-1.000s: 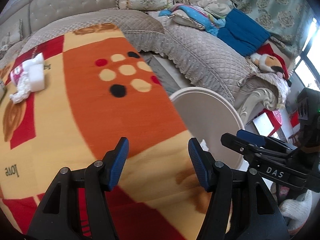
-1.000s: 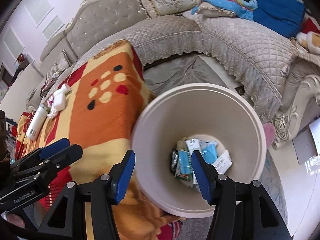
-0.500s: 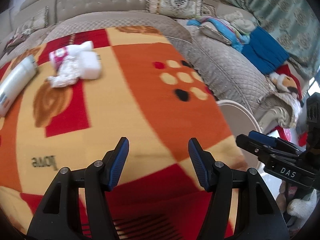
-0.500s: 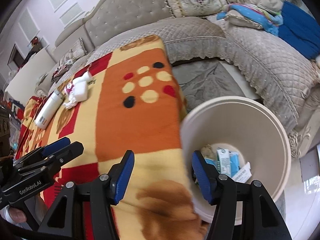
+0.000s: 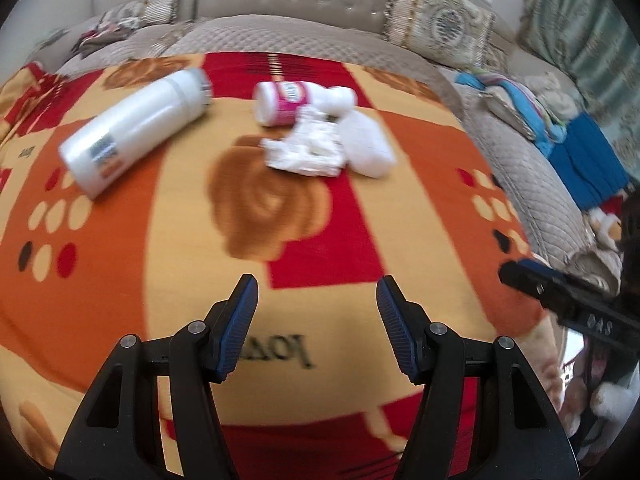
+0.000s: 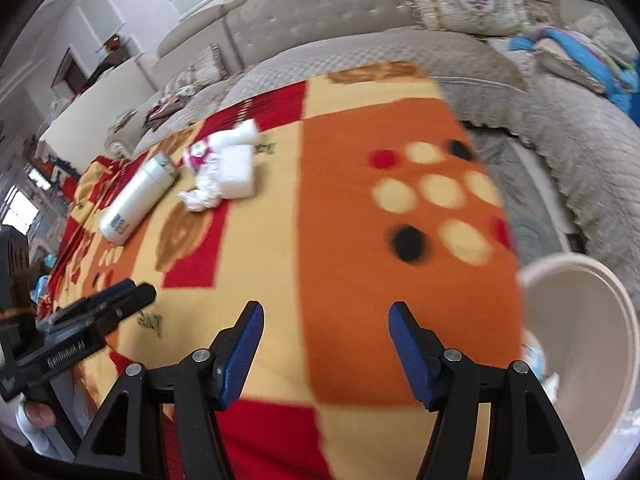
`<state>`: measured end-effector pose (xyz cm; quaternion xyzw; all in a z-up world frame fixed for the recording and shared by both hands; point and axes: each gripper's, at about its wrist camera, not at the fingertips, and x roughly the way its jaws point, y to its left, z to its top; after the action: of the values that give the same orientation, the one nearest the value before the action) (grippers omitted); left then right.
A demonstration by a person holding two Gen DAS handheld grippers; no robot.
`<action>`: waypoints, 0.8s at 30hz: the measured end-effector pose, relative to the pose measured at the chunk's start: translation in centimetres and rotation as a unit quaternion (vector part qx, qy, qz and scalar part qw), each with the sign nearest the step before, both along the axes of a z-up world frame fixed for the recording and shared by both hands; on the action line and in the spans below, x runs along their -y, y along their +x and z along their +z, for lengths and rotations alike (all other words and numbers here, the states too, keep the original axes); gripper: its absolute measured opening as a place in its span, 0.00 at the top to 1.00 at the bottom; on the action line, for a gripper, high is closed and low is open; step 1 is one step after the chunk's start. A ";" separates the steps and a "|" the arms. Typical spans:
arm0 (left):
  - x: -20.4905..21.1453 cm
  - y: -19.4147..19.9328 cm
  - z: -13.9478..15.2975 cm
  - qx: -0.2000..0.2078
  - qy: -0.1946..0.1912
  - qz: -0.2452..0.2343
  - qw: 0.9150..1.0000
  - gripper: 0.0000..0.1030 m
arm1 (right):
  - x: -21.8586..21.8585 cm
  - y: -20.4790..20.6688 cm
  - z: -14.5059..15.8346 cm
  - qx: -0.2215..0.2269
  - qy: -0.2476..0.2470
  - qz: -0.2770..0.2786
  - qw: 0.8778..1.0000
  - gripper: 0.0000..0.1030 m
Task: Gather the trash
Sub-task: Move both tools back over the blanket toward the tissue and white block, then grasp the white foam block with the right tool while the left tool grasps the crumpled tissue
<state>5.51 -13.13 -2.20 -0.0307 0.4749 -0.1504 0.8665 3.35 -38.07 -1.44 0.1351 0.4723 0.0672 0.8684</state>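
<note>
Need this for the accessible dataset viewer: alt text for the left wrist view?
The open left tool hangs empty above a blanket patterned in orange, red and yellow. Further off lie a white bottle, a pink-labelled container, crumpled tissue and a white pack, with a beige sofa behind.

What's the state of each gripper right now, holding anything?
Left gripper: open, nothing held, over the blanket.
Right gripper: open, its tongs have just been opening, nothing between them.
</note>
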 end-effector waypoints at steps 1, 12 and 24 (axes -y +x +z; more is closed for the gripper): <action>-0.5 0.4 0.0 -0.001 0.001 0.005 1.000 0.41 | -0.6 0.8 0.0 -0.002 0.001 0.004 1.000 0.39; -2.7 4.8 -0.3 -0.007 -0.011 0.029 1.000 0.41 | -6.2 12.6 -0.9 -0.007 0.004 0.038 0.999 0.39; -0.5 8.8 -0.9 -0.005 -0.022 0.021 1.000 0.41 | -5.3 13.7 -0.7 0.004 0.022 0.062 0.998 0.65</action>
<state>14.31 -12.60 -3.14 -0.0603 0.4752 -0.1419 0.8662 17.06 -32.74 -2.15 0.1241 0.4748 0.1320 0.8613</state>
